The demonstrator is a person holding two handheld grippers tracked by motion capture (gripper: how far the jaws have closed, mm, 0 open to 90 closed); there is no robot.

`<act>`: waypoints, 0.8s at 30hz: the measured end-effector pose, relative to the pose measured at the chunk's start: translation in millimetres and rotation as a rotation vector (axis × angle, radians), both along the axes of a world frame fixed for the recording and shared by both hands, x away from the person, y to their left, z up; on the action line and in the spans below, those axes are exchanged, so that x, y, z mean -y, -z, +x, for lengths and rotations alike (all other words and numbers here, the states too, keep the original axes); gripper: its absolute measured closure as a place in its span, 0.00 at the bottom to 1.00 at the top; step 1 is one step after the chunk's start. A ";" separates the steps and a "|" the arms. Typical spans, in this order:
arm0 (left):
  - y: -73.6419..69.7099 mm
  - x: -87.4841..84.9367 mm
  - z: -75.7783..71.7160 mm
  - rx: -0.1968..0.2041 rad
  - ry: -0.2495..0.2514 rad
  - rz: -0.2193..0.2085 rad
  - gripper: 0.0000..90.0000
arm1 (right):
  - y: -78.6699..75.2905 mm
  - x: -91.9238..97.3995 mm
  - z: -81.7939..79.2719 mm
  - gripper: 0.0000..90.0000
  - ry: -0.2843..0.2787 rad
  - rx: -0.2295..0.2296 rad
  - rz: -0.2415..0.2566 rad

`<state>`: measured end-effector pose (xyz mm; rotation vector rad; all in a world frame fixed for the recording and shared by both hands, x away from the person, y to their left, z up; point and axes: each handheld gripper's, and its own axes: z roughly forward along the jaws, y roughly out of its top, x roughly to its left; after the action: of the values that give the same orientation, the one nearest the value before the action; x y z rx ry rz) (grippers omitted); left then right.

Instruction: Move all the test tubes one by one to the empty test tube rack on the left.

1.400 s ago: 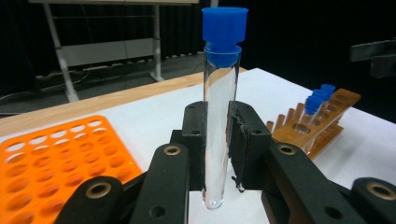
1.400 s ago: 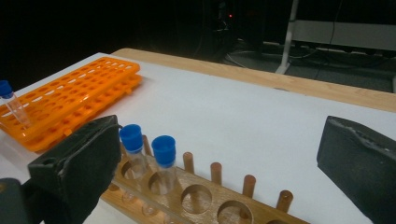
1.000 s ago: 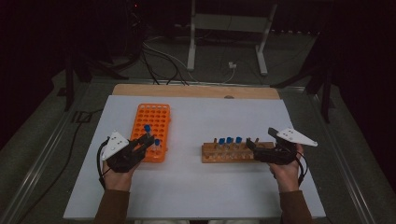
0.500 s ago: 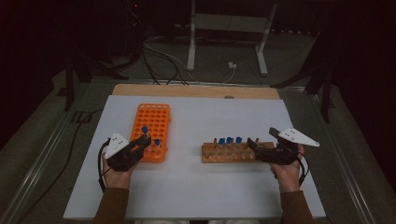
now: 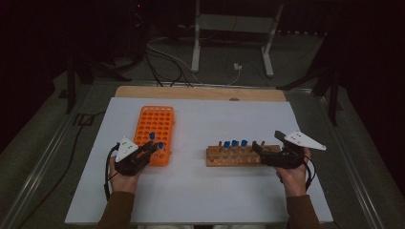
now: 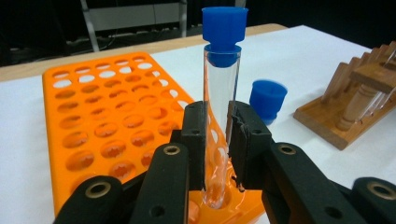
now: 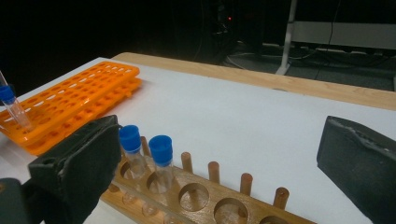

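Change across the sequence: the left gripper [image 5: 149, 150], closed on a blue-capped glass tube [image 6: 219, 116], has come down toward the near right corner of the orange rack [image 5: 154, 128]. The tube, earlier carried above the rack, now stands upright between the jaws with its lower end in a corner hole directly below them, just beside a second capped tube [image 6: 267, 100].

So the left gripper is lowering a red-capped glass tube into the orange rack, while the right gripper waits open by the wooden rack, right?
Not quite: the cap is blue, not red, as the left gripper view shows. The left gripper is shut on the glass tube, its bottom in a hole of the orange rack. The right gripper does stand open by the wooden rack.
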<state>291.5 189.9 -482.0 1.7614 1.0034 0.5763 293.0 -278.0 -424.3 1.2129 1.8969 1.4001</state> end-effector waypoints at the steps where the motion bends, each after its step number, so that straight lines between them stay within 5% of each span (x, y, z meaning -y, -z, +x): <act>1: 1.0 0.2 0.1 -0.002 0.002 0.005 0.86 | 0.0 -0.1 0.0 0.00 -0.001 0.000 -0.001; 24: 10.8 4.1 -4.9 -0.040 0.020 0.101 0.87 | 1.9 -1.3 -0.6 0.00 -0.012 -0.001 -0.004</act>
<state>286.6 185.8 -492.9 1.8767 0.9983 0.5906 292.4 -276.7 -426.3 1.2023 1.9105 1.4013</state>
